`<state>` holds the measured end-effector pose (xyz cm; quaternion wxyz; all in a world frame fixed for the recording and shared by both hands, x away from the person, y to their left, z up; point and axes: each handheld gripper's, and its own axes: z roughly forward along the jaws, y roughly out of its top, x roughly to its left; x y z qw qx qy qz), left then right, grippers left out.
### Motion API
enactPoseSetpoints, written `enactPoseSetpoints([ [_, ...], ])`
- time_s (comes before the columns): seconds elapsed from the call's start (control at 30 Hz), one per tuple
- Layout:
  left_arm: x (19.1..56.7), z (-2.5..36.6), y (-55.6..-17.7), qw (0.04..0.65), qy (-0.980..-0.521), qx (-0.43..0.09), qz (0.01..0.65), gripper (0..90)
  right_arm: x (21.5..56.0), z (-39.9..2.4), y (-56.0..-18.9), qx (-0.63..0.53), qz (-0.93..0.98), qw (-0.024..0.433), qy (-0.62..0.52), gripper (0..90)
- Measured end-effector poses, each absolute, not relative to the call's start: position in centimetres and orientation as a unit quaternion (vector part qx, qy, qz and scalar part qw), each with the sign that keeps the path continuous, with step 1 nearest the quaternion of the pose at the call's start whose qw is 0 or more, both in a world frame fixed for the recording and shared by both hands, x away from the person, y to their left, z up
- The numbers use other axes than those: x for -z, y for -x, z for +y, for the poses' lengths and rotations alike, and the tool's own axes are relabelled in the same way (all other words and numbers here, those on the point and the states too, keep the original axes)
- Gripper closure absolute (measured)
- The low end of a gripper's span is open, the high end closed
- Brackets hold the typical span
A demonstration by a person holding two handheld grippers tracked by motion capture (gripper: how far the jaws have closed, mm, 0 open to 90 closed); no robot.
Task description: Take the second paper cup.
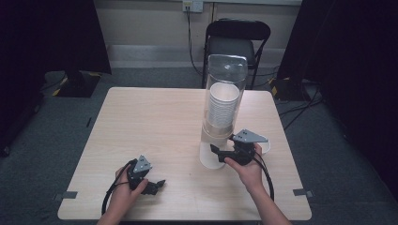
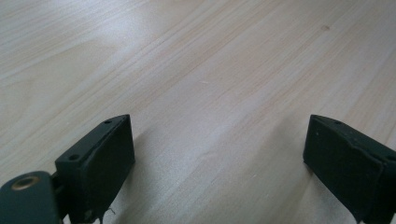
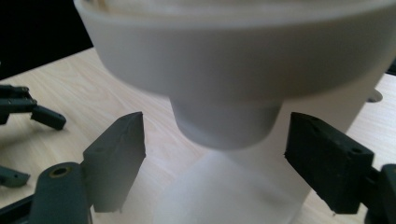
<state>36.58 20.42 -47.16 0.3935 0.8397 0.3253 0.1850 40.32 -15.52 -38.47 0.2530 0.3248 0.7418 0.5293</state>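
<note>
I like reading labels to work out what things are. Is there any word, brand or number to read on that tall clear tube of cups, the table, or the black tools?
None can be read: the tall clear plastic cup dispenser, its stacked white paper cups, the pale wooden table and both black hand-held grippers carry no visible text.

The cup dispenser [image 1: 224, 110] stands upright on the surface [image 1: 155, 122]: a clear tube with a rounded top on a white base. A stack of white paper cups [image 1: 223, 104] fills its middle section. The lowest cup's bottom [image 3: 226, 123] protrudes beneath the white collar, directly ahead of the right tongs [image 3: 215, 158], between their spread jaws, untouched.
</note>
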Motion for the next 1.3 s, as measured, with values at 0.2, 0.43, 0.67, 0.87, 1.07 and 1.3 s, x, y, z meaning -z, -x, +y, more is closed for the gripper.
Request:
enactPoseSetpoints([
  [0.2,47.2,20.4,-36.6,0.393,-0.84,-0.185,0.325,8.3,37.7,-14.8,-40.8,-0.531,0.74,0.266,-0.316,19.6],
  [0.43,47.2,20.4,-36.6,0.394,-0.84,-0.184,0.325,8.3,37.6,-14.3,-41.4,-0.547,0.726,0.272,-0.317,21.3],
  [0.67,47.2,20.4,-36.6,0.394,-0.84,-0.184,0.325,8.3,37.9,-13.9,-41.6,-0.554,0.714,0.293,-0.313,24.4],
  [0.87,47.2,20.4,-36.6,0.393,-0.84,-0.185,0.325,8.3,37.9,-13.9,-41.7,-0.55,0.71,0.312,-0.309,31.1],
  [1.07,47.2,20.4,-36.6,0.393,-0.84,-0.185,0.325,8.3,38.2,-13.8,-41.5,-0.552,0.707,0.315,-0.31,32.6],
  [1.3,47.2,20.4,-36.6,0.393,-0.84,-0.185,0.325,8.3,38.7,-14.1,-41.7,-0.568,0.7,0.307,-0.305,33.3],
])
